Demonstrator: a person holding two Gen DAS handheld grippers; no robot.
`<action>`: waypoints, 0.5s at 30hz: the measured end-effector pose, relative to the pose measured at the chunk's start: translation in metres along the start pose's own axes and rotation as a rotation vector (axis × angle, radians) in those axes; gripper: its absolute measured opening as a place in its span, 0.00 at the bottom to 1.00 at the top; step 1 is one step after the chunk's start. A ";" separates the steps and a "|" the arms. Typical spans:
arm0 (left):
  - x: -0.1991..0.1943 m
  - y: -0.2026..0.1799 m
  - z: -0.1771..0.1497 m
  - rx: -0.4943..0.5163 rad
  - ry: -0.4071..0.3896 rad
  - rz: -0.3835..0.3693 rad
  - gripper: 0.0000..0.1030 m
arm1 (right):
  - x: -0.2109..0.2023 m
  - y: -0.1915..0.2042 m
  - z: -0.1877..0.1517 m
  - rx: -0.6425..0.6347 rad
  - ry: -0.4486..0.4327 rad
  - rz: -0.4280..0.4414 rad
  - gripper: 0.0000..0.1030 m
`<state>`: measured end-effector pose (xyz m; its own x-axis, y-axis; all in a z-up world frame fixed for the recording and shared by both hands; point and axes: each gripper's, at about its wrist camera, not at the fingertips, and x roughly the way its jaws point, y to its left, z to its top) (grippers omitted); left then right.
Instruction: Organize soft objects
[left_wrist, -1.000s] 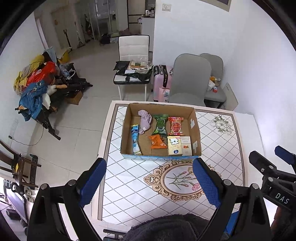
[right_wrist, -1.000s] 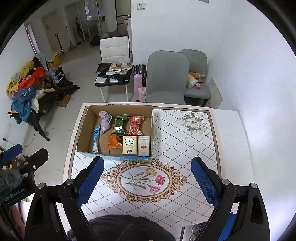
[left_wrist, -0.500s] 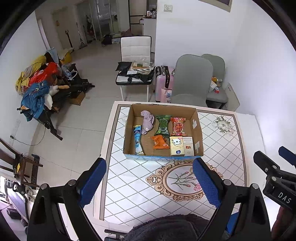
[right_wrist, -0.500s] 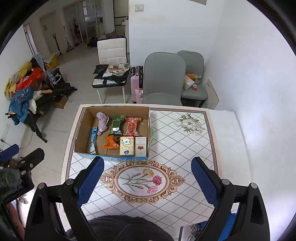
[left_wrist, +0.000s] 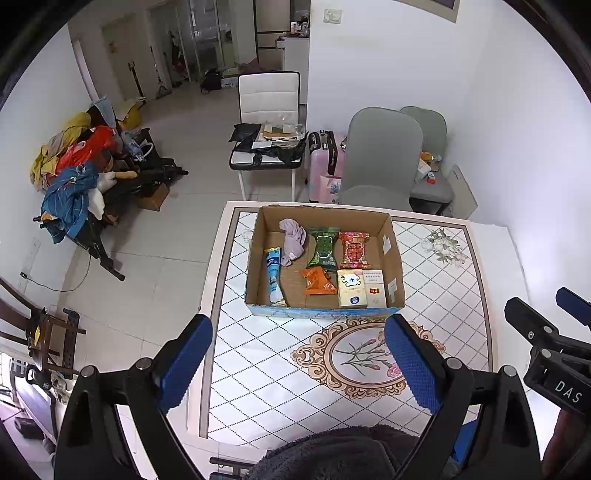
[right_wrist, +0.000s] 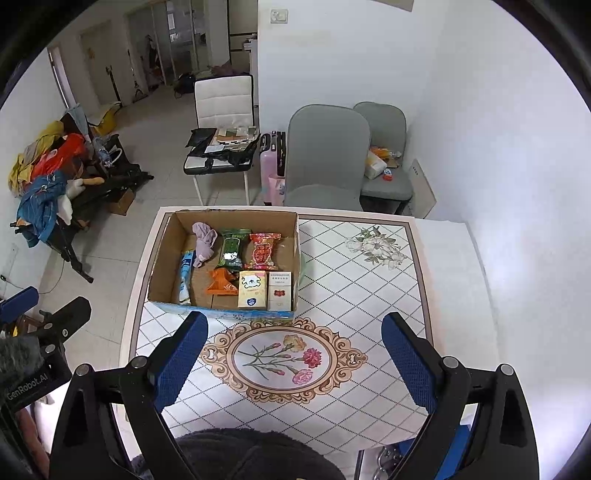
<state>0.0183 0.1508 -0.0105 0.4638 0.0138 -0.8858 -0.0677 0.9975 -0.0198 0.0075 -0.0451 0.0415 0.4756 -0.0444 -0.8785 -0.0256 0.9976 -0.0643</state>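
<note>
- You are facing white walls (left_wrist: 388, 55) and a pale tiled floor (left_wrist: 177, 229).
- Two grey chairs (left_wrist: 384, 155) are standing behind your patterned table (left_wrist: 436, 280).

The right tongs (right_wrist: 293, 354) hang high above the white bench with a diamond-tile pattern and floral medallion (right_wrist: 362, 295), blue-padded fingers (right_wrist: 181, 358) spread wide and empty. At 11 o'clock from them sits the open brown cardboard box (right_wrist: 162, 254), holding a crumpled lilac cloth (right_wrist: 204, 242), a green snack packet (right_wrist: 232, 248), a red snack packet (right_wrist: 263, 251), an orange pouch (right_wrist: 221, 282), a blue tube (right_wrist: 185, 275) and two small cartons (right_wrist: 265, 290). The left tongs (right_wrist: 44, 325) show at 9 o'clock.
</note>
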 end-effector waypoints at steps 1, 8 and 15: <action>0.000 0.000 0.000 -0.001 0.001 0.001 0.93 | -0.001 0.000 0.000 0.001 -0.001 -0.001 0.94; -0.001 0.000 -0.001 -0.002 0.004 -0.004 0.93 | -0.002 -0.001 -0.002 0.002 0.001 0.000 0.94; 0.000 -0.001 -0.002 -0.002 0.002 -0.006 0.93 | -0.002 -0.002 -0.004 0.004 0.001 0.001 0.94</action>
<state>0.0162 0.1500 -0.0113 0.4624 0.0080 -0.8866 -0.0667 0.9974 -0.0258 0.0032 -0.0467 0.0415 0.4750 -0.0431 -0.8789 -0.0230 0.9979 -0.0614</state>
